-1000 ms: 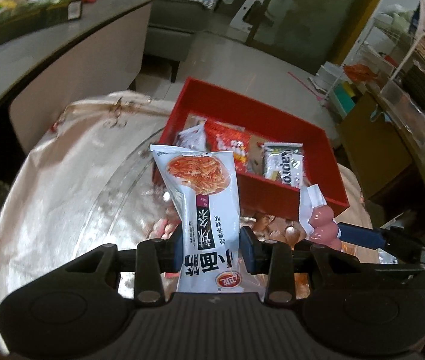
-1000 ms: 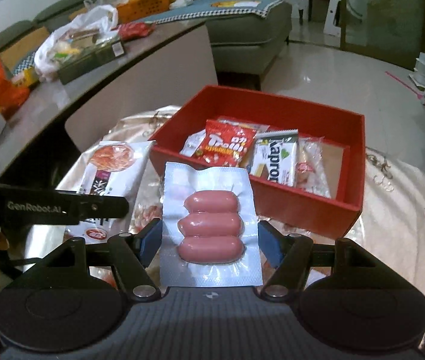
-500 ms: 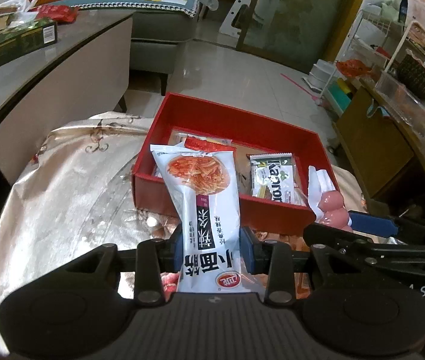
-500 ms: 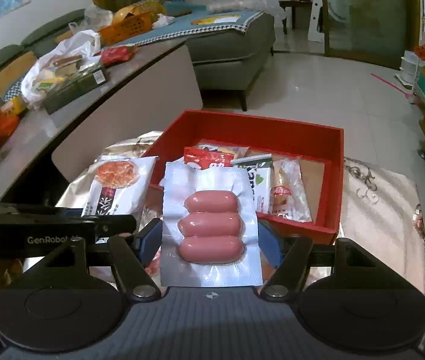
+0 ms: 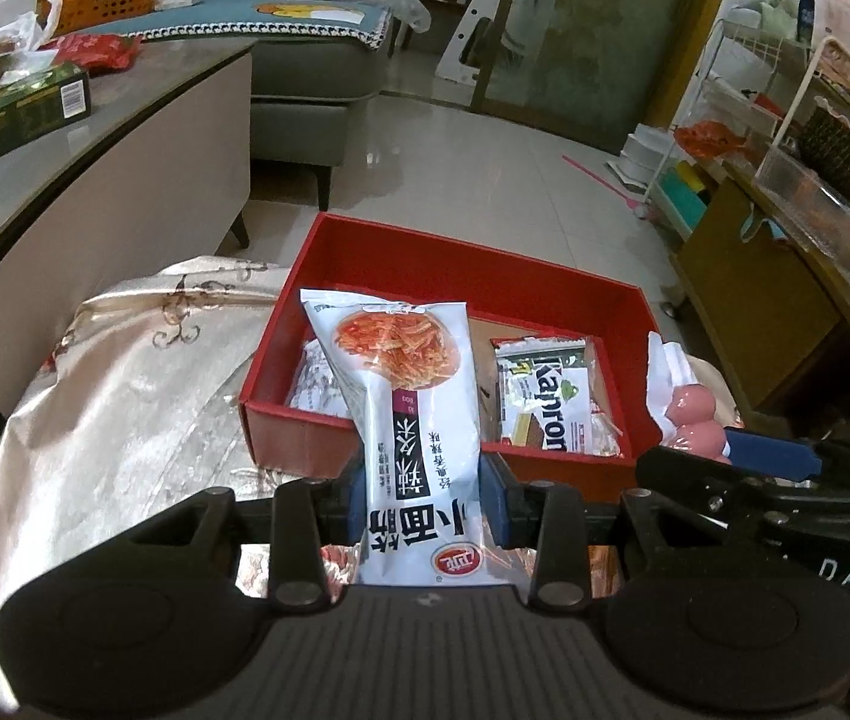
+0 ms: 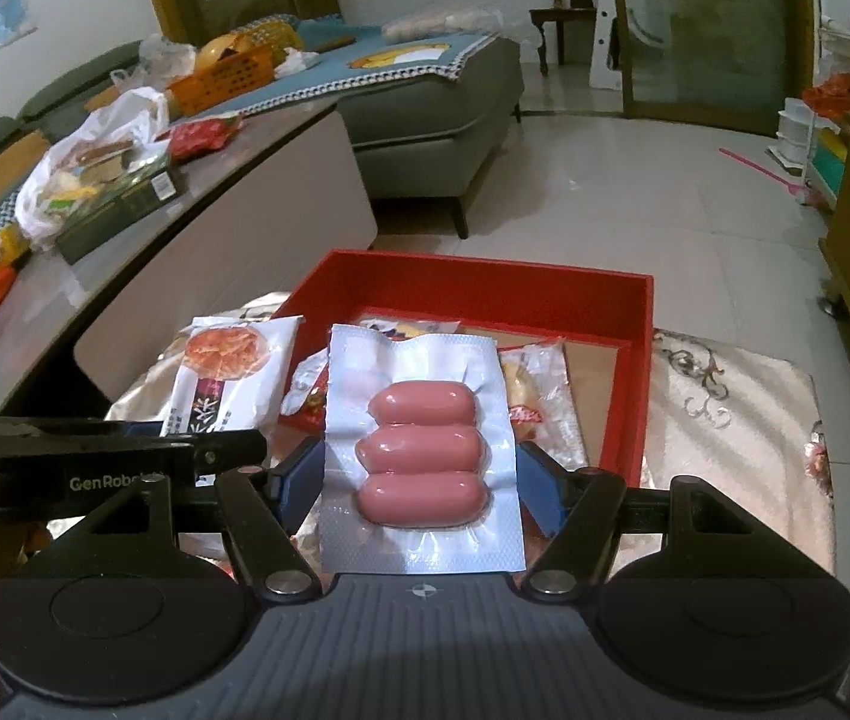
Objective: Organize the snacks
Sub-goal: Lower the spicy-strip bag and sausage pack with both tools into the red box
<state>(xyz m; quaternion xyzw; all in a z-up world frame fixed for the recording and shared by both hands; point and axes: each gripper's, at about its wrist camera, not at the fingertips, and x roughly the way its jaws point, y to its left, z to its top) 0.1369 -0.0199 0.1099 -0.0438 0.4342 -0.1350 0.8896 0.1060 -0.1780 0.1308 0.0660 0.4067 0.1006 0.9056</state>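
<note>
My left hand-held gripper (image 5: 422, 495) is clamped on the white noodle snack bag (image 5: 407, 414), long axis pointing forward along the fingers, top end already hanging over the near wall of the red box (image 5: 299, 438). My right hand-held gripper (image 6: 422, 489) is pinched on the sides of the vacuum sausage pack (image 6: 422, 450), three sausages lying crosswise, held above the cloth-covered bench (image 6: 730, 420) just short of the box's near edge. Box is straight ahead of both; left looks nearer, its bag overlapping the left compartment area next to the Kapron wafer (image 5: 550, 402) already inside. Versus a second ago: both hand-held grippers have come up and forward, box sits lower and more centred in view, grips unchanged. My call: the left bag drops first.
</note>
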